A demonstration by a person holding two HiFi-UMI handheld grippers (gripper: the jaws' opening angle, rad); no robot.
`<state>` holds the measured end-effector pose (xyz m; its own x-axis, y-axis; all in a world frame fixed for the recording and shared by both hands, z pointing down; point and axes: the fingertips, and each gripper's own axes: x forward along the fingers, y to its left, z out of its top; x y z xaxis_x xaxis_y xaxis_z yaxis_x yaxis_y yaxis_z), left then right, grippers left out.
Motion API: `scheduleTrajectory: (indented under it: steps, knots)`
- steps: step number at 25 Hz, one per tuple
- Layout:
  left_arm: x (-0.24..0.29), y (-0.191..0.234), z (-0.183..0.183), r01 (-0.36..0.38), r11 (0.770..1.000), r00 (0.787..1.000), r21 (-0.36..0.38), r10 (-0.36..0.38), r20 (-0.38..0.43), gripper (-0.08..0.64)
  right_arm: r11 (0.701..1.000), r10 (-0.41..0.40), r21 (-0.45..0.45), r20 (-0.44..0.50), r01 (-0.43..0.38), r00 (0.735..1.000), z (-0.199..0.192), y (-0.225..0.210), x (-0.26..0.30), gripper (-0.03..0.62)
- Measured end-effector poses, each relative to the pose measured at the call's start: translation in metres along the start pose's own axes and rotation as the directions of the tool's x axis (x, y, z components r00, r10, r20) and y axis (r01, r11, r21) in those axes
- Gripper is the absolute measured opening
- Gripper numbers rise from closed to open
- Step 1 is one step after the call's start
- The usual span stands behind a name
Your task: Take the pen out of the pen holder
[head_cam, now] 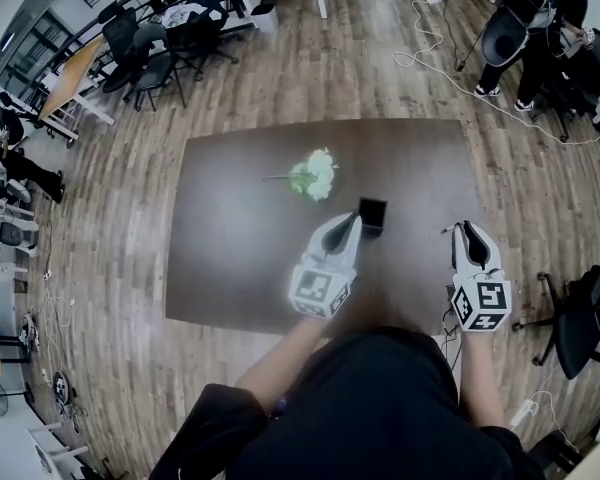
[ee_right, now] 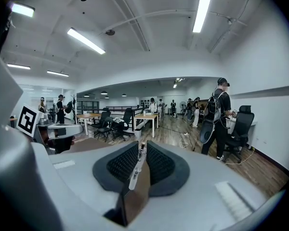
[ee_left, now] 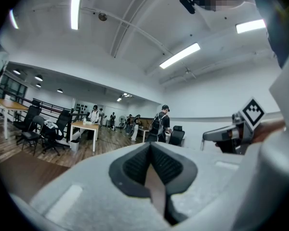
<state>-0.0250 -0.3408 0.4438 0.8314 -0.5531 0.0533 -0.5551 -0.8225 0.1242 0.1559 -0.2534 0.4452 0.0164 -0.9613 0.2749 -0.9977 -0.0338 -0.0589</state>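
On the dark table [head_cam: 230, 258] stands the black pen holder [head_cam: 372, 215], a small square box. Just to its left is my left gripper [head_cam: 352, 222], its tip right beside the box; whether they touch I cannot tell. In the left gripper view that gripper [ee_left: 150, 146] has its pads together with nothing between them. My right gripper [head_cam: 467, 228] hovers over the table's right edge, apart from the holder. It is shut on a slim white pen [ee_right: 137, 166] that stands up between the ribbed pads [ee_right: 120, 163]. In the head view the pen [head_cam: 447, 230] pokes out left of the jaws.
A white and green flower [head_cam: 315, 175] lies on the table behind the holder. Office chairs [head_cam: 150, 43] and desks stand at the back left. A person [head_cam: 535, 28] and cables [head_cam: 430, 53] are at the back right, and a black chair [head_cam: 580, 318] is to my right.
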Motion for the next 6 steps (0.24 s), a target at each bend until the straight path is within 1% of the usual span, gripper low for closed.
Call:
scheduleTrajectory:
  steps: [6]
  knots:
    - [0.0006,0.0052,0.0009,-0.008,1.000,1.000,-0.009,0.008,0.005,0.003,1.000,0.017,-0.007,-0.001,-0.017,1.000,0.0052,0.0025,0.0095,0.058]
